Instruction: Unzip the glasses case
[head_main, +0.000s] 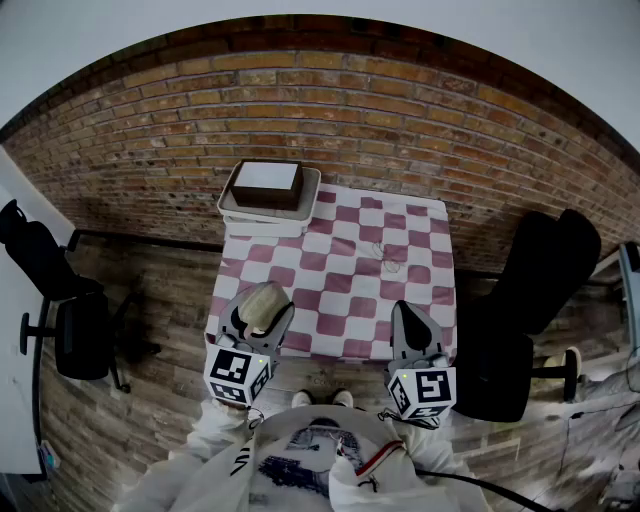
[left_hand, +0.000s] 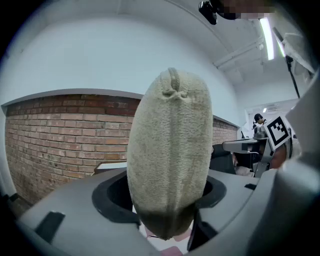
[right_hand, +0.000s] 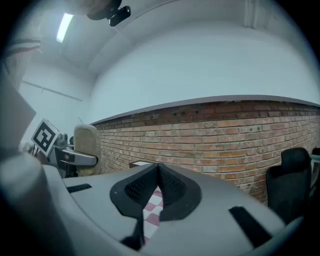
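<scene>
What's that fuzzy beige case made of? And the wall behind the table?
The glasses case looks like soft woven cloth, beige and matte: a nubbly, towel-like surface with a puckered seam at the top. The wall looks like rough reddish-brown brick, with pale mortar lines between the blocks; real brick or just a facing, I cannot tell.

Left tongs (head_main: 262, 318) clamped on case (head_main: 263, 302); right tongs (head_main: 404, 310) closed, empty, level, alongside left.
</scene>
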